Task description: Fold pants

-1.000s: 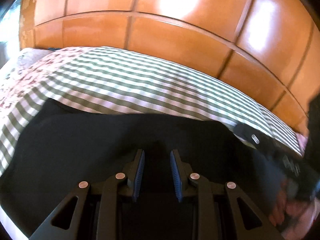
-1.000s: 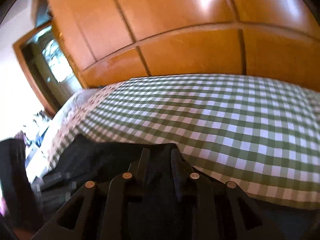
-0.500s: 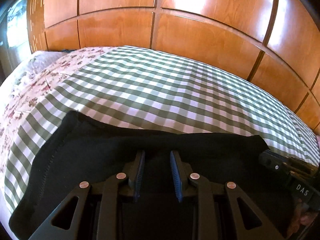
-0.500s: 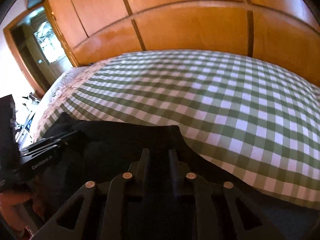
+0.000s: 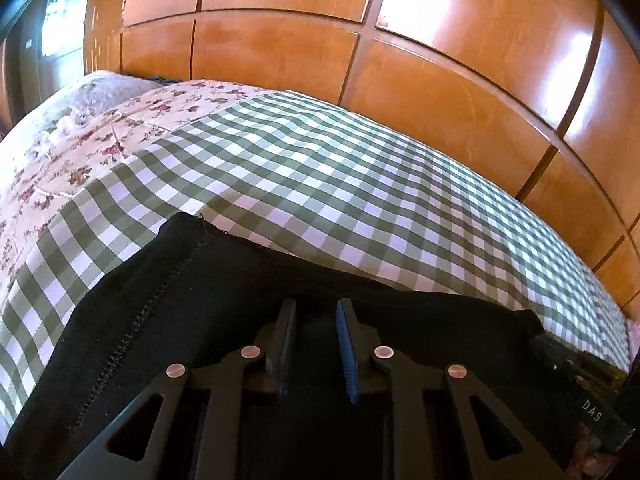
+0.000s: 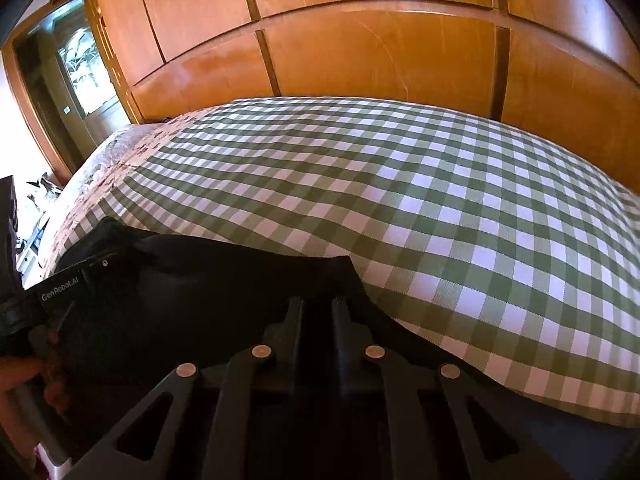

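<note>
Pants (image 5: pixel 168 320) on checked bedspread (image 5: pixel 360 208), wooden wardrobe (image 5: pixel 400 80) beyond

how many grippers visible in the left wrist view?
2. The left gripper sits bottom centre over the black pants; the right gripper shows partly at the bottom right edge.

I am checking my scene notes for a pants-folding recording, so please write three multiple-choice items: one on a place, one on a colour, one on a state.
1. Where do the black pants lie?
A. on the floor
B. on the near edge of the checked bedcover
C. in a drawer

2. Which colours has the bedcover?
A. red and white
B. blue and yellow
C. green and white

3. How is the bedcover?
A. spread flat
B. rolled up
C. heaped in a pile

Answers: 1 B, the dark cloth overlaps the checks nearest both cameras; 2 C, its squares are green and white; 3 A, the checks run smoothly across the bed.
</note>
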Demonstrator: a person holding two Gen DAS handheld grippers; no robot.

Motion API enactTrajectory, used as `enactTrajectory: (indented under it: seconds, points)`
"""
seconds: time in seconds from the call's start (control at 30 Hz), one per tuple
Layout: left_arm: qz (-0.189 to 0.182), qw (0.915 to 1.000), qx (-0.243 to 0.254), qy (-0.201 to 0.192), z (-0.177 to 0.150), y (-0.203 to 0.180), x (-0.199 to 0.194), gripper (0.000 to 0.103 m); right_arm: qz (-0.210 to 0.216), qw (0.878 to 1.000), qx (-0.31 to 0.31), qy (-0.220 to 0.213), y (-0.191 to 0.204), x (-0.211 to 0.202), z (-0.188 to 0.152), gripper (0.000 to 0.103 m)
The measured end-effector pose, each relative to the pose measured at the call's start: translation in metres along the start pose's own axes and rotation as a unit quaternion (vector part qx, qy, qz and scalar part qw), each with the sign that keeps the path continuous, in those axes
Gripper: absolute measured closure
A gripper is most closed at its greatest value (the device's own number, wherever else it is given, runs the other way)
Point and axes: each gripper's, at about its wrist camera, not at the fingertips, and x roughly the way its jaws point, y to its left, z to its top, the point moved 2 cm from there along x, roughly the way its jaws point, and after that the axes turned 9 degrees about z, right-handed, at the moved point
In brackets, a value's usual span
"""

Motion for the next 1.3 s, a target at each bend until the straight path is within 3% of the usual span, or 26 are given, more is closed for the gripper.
enactTrajectory:
  seconds: [0.17, 0.43, 0.53, 0.67, 0.73, 0.8, 0.87, 0.93, 1.3]
  points:
    - [0.005, 1.0000, 0.007, 0.002, -0.001, -0.005, -0.012, 0.079, 0.027, 0.999, 0.015, -0.023, -0.002, -0.016, -0.002, 0.087]
    - [-0.036, 0.9993, 0.010, 0.000, -0.029, -0.029, -0.052, 0.077, 0.038, 0.994, 0.070, -0.075, -0.008, -0.093, -0.038, 0.083]
    - [-0.055, 0.9982, 0.023, 0.010, -0.046, -0.052, -0.062, 0.076, 0.024, 0.993, 0.083, -0.079, -0.018, -0.119, -0.066, 0.081]
    - [-0.085, 0.9951, 0.047, 0.016, -0.066, -0.088, -0.077, 0.076, -0.026, 0.991, 0.106, -0.077, -0.045, -0.152, -0.101, 0.080]
    - [-0.094, 0.9932, 0.066, 0.017, -0.076, -0.105, -0.083, 0.072, -0.040, 0.989, 0.119, -0.079, -0.057, -0.164, -0.110, 0.080]
    - [-0.101, 0.9907, 0.090, 0.018, -0.086, -0.123, -0.089, 0.065, -0.055, 0.984, 0.146, -0.086, -0.075, -0.182, -0.124, 0.076]
    - [-0.113, 0.9873, 0.111, 0.018, -0.095, -0.137, -0.095, 0.064, -0.068, 0.978, 0.171, -0.097, -0.090, -0.198, -0.135, 0.065]
    - [-0.118, 0.9843, 0.129, 0.020, -0.104, -0.149, -0.099, 0.064, -0.074, 0.973, 0.191, -0.109, -0.101, -0.211, -0.145, 0.064]
    - [-0.120, 0.9790, 0.164, 0.010, -0.126, -0.176, -0.109, 0.062, -0.107, 0.949, 0.254, -0.153, -0.136, -0.268, -0.189, 0.050]
